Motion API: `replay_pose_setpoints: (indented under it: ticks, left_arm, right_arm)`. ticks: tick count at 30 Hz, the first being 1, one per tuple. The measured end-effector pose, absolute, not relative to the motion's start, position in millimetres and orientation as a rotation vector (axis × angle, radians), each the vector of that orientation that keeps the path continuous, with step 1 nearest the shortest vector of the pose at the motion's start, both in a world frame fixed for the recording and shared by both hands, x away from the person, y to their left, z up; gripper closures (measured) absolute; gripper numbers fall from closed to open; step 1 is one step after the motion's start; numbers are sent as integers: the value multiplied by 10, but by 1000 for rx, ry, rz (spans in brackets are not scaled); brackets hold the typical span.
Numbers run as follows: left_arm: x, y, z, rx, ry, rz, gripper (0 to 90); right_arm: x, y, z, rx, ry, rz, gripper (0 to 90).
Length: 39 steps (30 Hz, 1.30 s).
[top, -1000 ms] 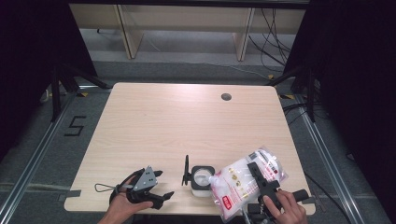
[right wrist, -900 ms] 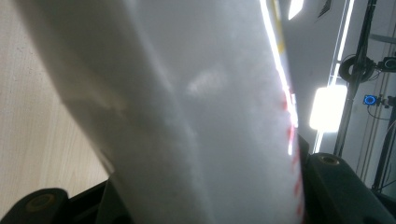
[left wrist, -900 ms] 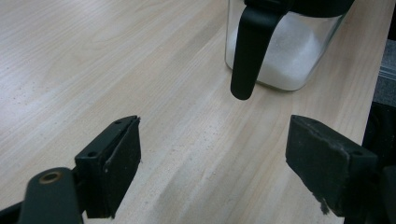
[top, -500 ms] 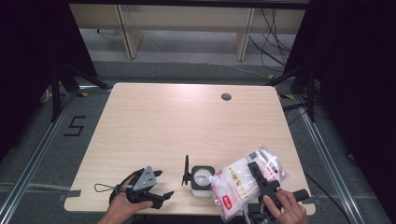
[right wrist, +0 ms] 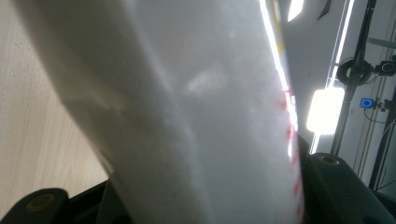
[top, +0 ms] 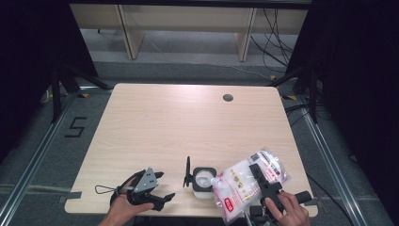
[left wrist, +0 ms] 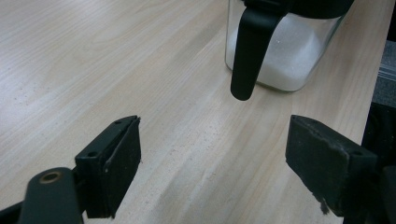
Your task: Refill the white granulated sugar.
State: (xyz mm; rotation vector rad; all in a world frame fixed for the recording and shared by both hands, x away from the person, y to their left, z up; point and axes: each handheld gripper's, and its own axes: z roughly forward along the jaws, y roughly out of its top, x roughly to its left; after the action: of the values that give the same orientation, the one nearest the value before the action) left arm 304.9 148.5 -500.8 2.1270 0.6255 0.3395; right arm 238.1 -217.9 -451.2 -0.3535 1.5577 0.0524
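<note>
— What is the right gripper (top: 261,178) doing with that bag (top: 248,184)?

— It is clamped on it, jaws squeezing the plump middle of the pouch. The bag is tipped so its small spout corner points down and left, right over the open mouth of the little glass jar (top: 203,180). I would say that tilt is there so the white grains run toward the spout and drop in.

— And the jar sits where?

— Near the front edge of the desk (top: 188,117), between the two hands. Its black lid (top: 187,171) is flipped up and stands on edge at the jar's left side, out of the way of the pour. From the left gripper view you can see the jar (left wrist: 285,51) already holds a good layer of white grains, with the black flap (left wrist: 252,46) hanging down in front of it.

— Is the left gripper (top: 155,194) helping?

— Not touching anything. Its jaws stand wide apart, resting low near the desk's front edge, aimed toward the jar but well short of it. My guess is that it waits there to steady the jar or shut the lid once pouring ends.

— Anything risky?

— The spout is just at the jar's rim, so a small slip could scatter grains onto the desk.
</note>
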Motion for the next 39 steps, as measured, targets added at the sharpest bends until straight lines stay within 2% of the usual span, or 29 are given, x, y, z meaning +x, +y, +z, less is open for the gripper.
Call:
replay_pose_setpoints:
  ticks: [39]
  left_arm:
    - [3044,1487,-5005,2123,625,353,178]
  right_arm:
    - [2380,-2164,-4515,-379,1558,43,536]
